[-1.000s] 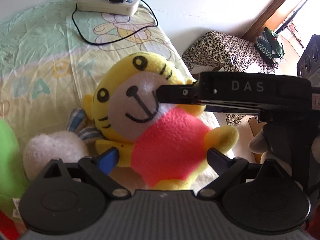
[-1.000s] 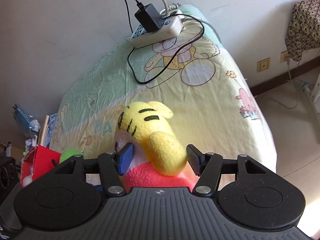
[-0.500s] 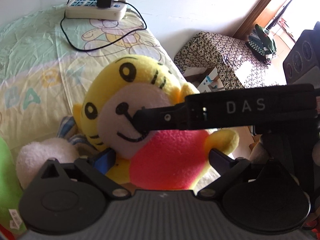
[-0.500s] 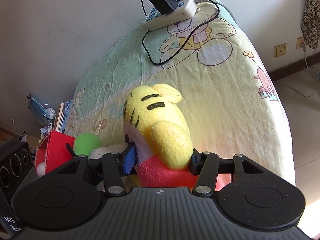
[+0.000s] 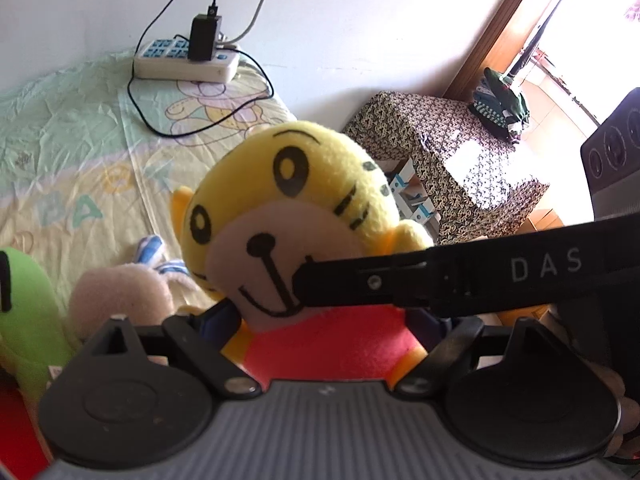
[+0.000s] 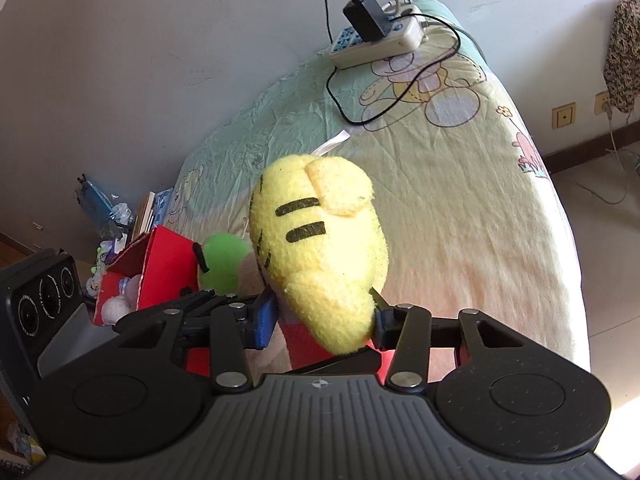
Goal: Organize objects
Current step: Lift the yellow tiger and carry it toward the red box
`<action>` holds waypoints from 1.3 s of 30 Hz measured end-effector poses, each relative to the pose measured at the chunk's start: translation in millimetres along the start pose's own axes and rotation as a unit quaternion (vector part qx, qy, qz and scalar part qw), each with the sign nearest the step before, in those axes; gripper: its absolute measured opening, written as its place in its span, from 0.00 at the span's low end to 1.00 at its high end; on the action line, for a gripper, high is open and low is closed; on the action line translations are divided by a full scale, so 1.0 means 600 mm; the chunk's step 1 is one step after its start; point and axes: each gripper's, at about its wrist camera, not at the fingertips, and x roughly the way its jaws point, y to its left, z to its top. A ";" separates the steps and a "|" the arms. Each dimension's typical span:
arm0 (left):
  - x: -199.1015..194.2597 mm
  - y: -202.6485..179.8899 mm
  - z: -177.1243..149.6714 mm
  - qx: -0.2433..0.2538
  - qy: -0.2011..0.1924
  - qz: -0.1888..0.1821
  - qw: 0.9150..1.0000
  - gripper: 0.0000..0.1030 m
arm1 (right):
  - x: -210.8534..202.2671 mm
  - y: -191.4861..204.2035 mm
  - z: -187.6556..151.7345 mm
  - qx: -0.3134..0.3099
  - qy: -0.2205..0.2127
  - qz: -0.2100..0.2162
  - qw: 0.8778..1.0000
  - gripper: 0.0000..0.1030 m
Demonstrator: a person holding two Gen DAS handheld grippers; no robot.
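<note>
The tiger (image 6: pixel 320 256) is held clear of the bed (image 6: pixel 460 208), pinched at the arm by the right gripper (image 6: pixel 320 318). Its long axis runs straight ahead of the right fingers, head farthest. The left gripper (image 5: pixel 324 320) flanks the red torso; contact appears likely but cannot be confirmed. The red box (image 6: pixel 160 264) lies to the right gripper's left.

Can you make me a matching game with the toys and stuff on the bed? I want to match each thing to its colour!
Things:
1. tiger toy's head
2. tiger toy's shirt
3. round toy beside the box
4. power strip

Colours:
A. green
B. white
C. yellow
D. red

Pairs: 1-C, 2-D, 3-A, 4-B
</note>
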 end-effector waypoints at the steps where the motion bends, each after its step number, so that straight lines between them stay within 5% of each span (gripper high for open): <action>1: -0.010 -0.002 -0.003 -0.001 -0.007 0.001 1.000 0.83 | -0.004 0.010 -0.003 -0.008 -0.004 0.000 1.000 0.47; 23: -0.250 0.010 -0.086 -0.010 -0.148 0.089 0.985 0.83 | -0.021 0.217 -0.060 -0.144 -0.059 0.064 0.986 0.47; 39: -0.396 0.178 -0.132 -0.005 -0.172 0.127 0.977 0.84 | 0.102 0.384 -0.101 -0.128 -0.091 0.090 0.984 0.47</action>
